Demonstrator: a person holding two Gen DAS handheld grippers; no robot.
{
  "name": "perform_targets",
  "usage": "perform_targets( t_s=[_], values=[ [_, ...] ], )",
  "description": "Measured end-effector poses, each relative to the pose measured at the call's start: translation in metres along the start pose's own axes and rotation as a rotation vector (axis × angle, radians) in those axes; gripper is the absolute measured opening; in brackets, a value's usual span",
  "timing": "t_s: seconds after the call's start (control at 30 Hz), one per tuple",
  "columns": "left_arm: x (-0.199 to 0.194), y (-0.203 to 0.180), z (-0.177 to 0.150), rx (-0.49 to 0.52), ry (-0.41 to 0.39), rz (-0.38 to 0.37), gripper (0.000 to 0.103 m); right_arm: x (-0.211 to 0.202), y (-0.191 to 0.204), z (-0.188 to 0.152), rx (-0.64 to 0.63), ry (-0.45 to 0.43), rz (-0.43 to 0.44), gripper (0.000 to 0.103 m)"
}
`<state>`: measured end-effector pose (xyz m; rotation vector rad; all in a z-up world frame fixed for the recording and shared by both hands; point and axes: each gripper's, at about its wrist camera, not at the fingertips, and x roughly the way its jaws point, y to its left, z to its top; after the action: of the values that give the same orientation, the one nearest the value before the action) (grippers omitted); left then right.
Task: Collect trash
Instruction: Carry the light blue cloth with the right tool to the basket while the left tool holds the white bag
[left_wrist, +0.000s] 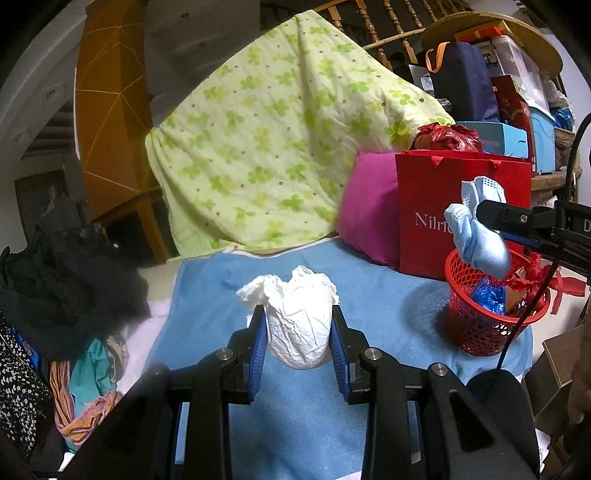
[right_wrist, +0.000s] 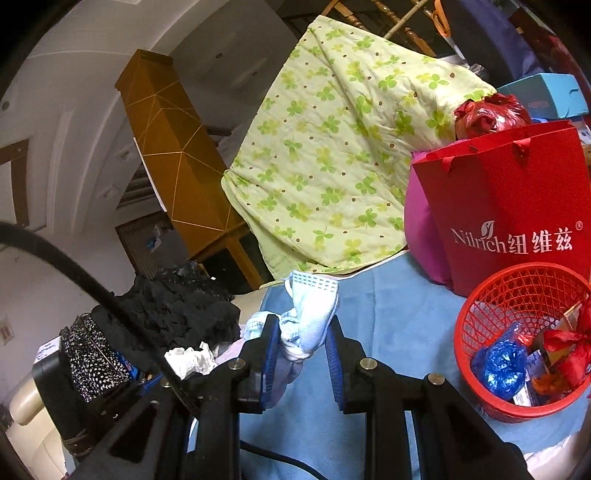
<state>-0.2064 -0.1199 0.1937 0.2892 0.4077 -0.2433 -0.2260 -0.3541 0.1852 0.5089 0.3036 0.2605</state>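
Observation:
My left gripper (left_wrist: 297, 314) is shut on a crumpled white tissue (left_wrist: 295, 317), held above the blue mat (left_wrist: 369, 306). My right gripper (right_wrist: 303, 325) is shut on a crumpled light-blue face mask (right_wrist: 310, 317); in the left wrist view the mask (left_wrist: 476, 229) hangs just above the red mesh basket (left_wrist: 480, 328). The basket (right_wrist: 517, 291) holds a blue wrapper (right_wrist: 498, 362), red ribbon and small packets. The tissue also shows at lower left in the right wrist view (right_wrist: 190, 360).
A red paper bag (right_wrist: 517, 206) and a magenta pillow (left_wrist: 369, 206) stand behind the basket. A green-patterned quilt (left_wrist: 266, 140) leans at the back. Black and patterned clothes (left_wrist: 55, 295) pile up at the left. Boxes (left_wrist: 509, 110) are stacked at the far right.

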Motion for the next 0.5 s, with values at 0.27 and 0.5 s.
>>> perform_targets(
  t_s=[0.27,0.5],
  values=[
    [0.0060,-0.0064,-0.0013,0.010,0.020,0.000,0.034,-0.0037,-0.0045,-0.0024,0.016,-0.004,0.001,0.027],
    [0.0090,-0.0097,-0.0006,0.014,0.033,-0.005,0.034,-0.0071,-0.0085,-0.0049,0.039,-0.007,0.001,0.027]
  ],
)
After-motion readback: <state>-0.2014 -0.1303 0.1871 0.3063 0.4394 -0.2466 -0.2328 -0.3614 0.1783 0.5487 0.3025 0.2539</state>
